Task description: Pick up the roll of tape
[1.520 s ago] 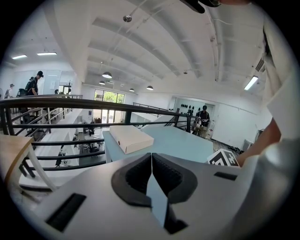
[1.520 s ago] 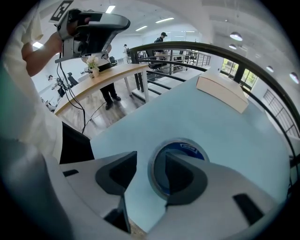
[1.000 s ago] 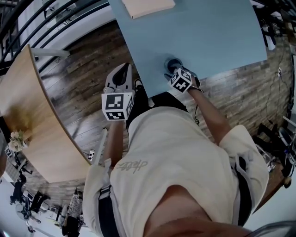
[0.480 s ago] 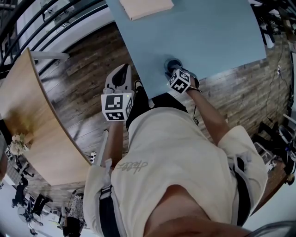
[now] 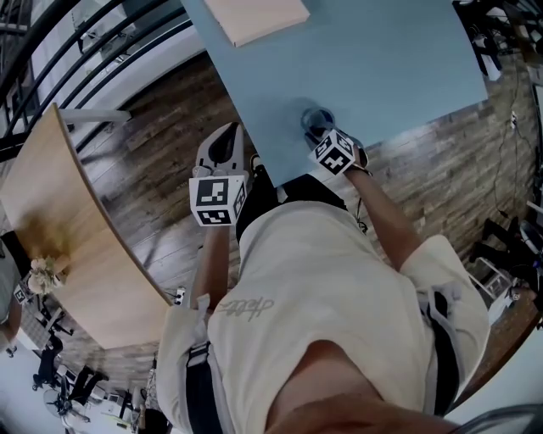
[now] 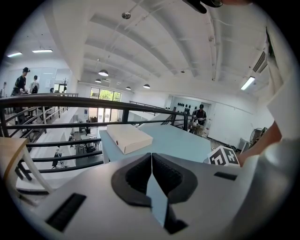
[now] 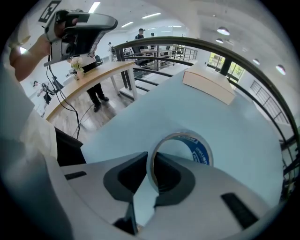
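Grip forming: right tongs (image 7: pixel 151 165) on the tape roll (image 7: pixel 199 149), near the edge of the surface (image 5: pixel 399 59).

Right tongs have just been narrowing, and the pads now pinch the roll's wall, one pad inside the ring and one outside. The hold looks made; by my reading the lift is next. The roll is a thin, glossy ring with a blue printed label. Pale blue surface, smooth and matte. Flat tan box (image 5: pixel 254 15) well apart at the far end. Left tongs (image 6: pixel 151 174) pressed together, empty, out over the wood floor (image 5: pixel 153 169).

Matt pale-blue table top (image 5: pixel 399 68), glossy roll of tape (image 7: pixel 200 152), worn wood-plank floor (image 5: pixel 161 153), matt cardboard box (image 5: pixel 254 15), black metal railing (image 6: pixel 70 100)
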The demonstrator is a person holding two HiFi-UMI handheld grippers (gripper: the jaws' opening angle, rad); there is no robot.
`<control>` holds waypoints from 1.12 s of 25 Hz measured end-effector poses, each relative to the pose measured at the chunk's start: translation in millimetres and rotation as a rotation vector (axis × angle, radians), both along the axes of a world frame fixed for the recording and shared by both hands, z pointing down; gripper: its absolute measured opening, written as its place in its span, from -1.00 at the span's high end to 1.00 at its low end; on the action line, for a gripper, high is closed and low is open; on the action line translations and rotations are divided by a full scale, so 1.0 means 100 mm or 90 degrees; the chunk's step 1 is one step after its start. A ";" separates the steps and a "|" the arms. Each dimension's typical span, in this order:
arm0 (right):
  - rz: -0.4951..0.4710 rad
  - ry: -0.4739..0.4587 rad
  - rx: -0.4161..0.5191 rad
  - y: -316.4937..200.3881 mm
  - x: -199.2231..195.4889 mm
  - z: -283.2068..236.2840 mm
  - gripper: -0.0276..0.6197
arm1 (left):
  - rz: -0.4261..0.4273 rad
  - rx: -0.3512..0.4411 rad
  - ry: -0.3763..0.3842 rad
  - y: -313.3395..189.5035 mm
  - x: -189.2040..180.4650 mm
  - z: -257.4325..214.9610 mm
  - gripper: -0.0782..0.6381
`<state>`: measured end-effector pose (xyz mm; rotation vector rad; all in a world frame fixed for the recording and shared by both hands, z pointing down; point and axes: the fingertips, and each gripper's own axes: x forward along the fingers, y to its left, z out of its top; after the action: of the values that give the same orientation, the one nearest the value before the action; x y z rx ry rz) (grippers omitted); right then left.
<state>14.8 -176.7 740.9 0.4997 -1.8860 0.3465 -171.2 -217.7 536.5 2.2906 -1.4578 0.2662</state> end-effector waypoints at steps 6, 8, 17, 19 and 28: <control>0.060 -0.070 0.025 -0.11 0.04 -0.27 0.76 | 0.020 0.007 -0.007 0.01 0.16 -0.08 0.73; 0.082 -0.096 0.034 -0.15 0.06 -0.38 0.76 | 0.026 0.009 -0.008 0.03 0.22 -0.11 0.73; 0.156 -0.225 0.114 -0.40 0.15 -1.09 0.76 | 0.038 0.036 -0.036 0.03 0.35 -0.31 0.73; 0.160 -0.250 0.134 -0.43 0.16 -1.28 0.76 | 0.038 0.045 -0.041 0.01 0.37 -0.38 0.73; 0.156 -0.310 0.223 -0.53 0.26 -1.99 0.76 | 0.052 0.072 -0.052 -0.05 0.48 -0.59 0.73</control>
<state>41.1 -229.8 542.3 0.9542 -2.3796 0.3182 -123.0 -222.2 477.9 2.4602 -1.4546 0.3110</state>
